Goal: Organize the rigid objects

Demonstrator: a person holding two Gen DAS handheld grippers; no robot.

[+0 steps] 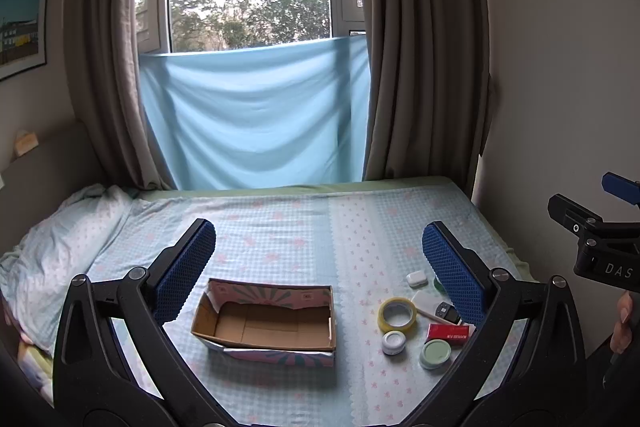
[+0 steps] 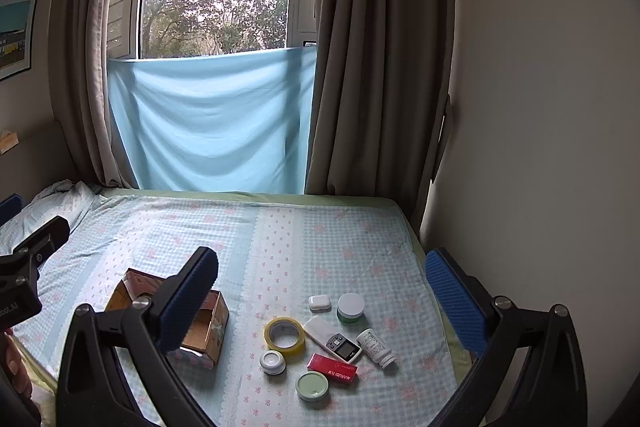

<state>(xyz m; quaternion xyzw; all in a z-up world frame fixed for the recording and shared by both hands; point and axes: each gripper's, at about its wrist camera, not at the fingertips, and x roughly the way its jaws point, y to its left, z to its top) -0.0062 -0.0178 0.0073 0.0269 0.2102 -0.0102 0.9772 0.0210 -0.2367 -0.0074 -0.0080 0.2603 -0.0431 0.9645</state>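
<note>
An open cardboard box (image 1: 264,323) lies on the bed, also in the right wrist view (image 2: 208,331). To its right lie a yellow tape roll (image 2: 285,335), a white remote (image 2: 334,338), a red box (image 2: 333,367), a white earbud case (image 2: 319,303), a white pill bottle (image 2: 375,347), a green-lidded jar (image 2: 312,385), a small white jar (image 2: 273,362) and a white-lidded jar (image 2: 350,307). My left gripper (image 1: 316,263) is open above the box. My right gripper (image 2: 320,291) is open above the items. Both are empty.
The bed has a blue checked sheet (image 2: 280,239). A rumpled quilt (image 1: 60,239) lies at the left. Curtains (image 1: 420,67), a hung blue cloth (image 1: 256,115) and a window stand behind. A wall (image 2: 540,107) is close on the right.
</note>
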